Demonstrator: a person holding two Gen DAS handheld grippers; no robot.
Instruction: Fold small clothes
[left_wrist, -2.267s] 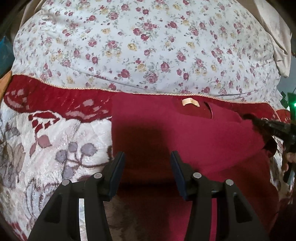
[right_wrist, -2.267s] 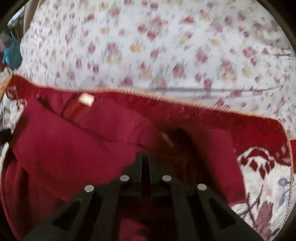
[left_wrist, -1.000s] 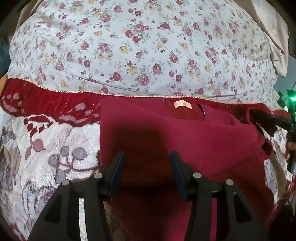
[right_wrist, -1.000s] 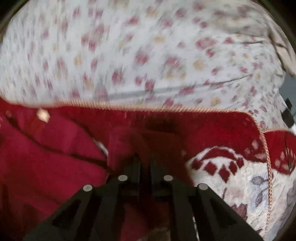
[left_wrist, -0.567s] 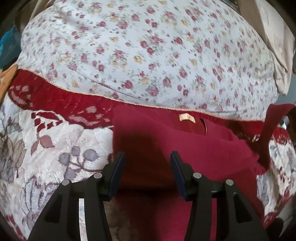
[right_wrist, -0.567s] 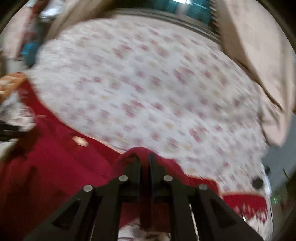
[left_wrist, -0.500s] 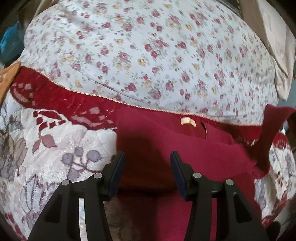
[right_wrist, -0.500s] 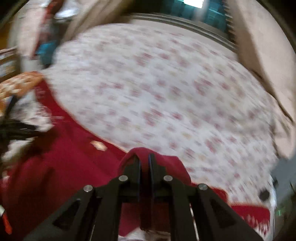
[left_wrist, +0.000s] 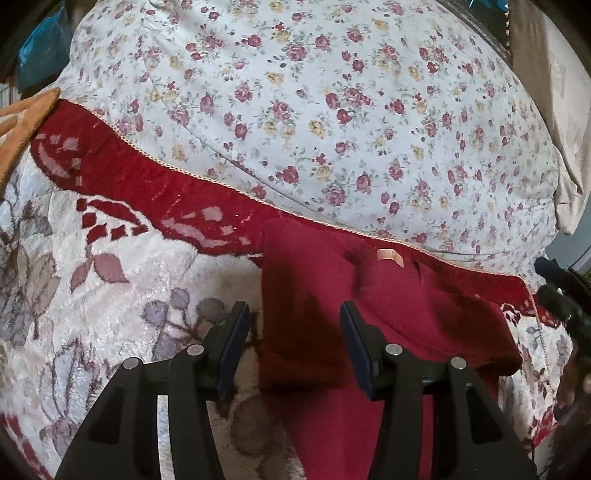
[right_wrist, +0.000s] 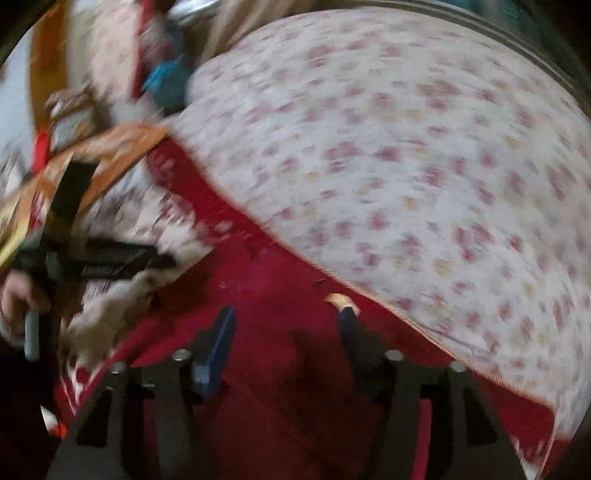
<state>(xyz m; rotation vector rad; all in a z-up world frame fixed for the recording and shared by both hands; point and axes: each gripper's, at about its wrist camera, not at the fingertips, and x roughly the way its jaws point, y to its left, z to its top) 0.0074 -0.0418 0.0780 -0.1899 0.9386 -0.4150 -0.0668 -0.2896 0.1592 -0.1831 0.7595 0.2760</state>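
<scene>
A dark red garment (left_wrist: 388, 325) with a tan neck label (left_wrist: 389, 256) lies on the blanket, its right side folded over its body. My left gripper (left_wrist: 295, 332) hovers open over the garment's left edge with nothing between its pads. My right gripper (right_wrist: 286, 332) is above the red cloth (right_wrist: 280, 369) close to the label (right_wrist: 340, 299). Its jaws are opening and no cloth is between them. The right wrist view is blurred. The right gripper's tips (left_wrist: 561, 291) show at the right edge of the left wrist view. The left gripper (right_wrist: 110, 262) and a hand (right_wrist: 18, 295) are at the left of the right wrist view.
A white blanket with a red patterned border (left_wrist: 92, 295) lies under the garment. A rose-print duvet (left_wrist: 332, 110) bulges behind it. An orange cloth (left_wrist: 22, 122) is at the far left, a beige pillow (left_wrist: 554, 110) at the far right and something blue (left_wrist: 40, 48) at top left.
The right gripper, shut on the garment's right side, lifted it and carried it left over the body, then let go; its jaws now stand apart. The left gripper shifted a little.
</scene>
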